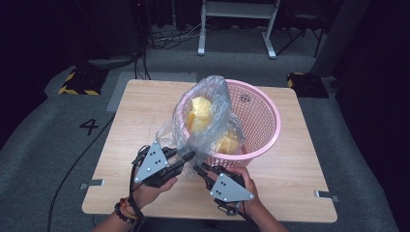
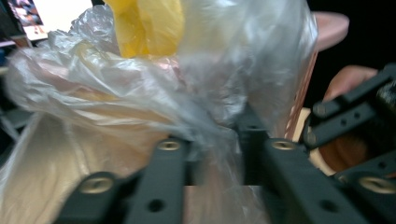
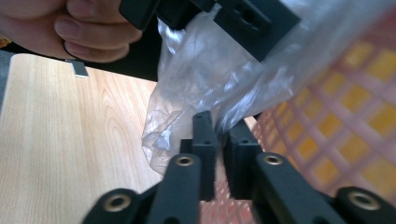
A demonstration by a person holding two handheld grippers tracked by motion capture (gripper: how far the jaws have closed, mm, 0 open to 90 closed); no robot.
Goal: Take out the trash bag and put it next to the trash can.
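A clear plastic bag [image 1: 208,116] stands in a pink mesh basket [image 1: 261,121] on the wooden table [image 1: 130,121], with its mouth spilling over the basket's rim at about 7 o'clock, toward the person. Through the film show yellow pieces [image 1: 200,113]; crumpled plastic blurs them too much to tell what they are.

The left gripper [image 1: 186,159] has its jaws drawn close on a fold of the bag's edge, and in the left gripper view [image 2: 215,140] the film is bunched between the two black jaws, though blur hides the very tips. The right gripper [image 1: 199,170] sits just beside it at 4 o'clock of the left one; in the right gripper view [image 3: 218,128] its jaws stand nearly together with a strip of the bag rising from the narrow gap, so it pinches the film too.

The table is cut by the bottom edge. Around it lies grey carpet [image 1: 43,145] marked with a 4, a white frame [image 1: 237,24] at 12 o'clock, the rest dark.
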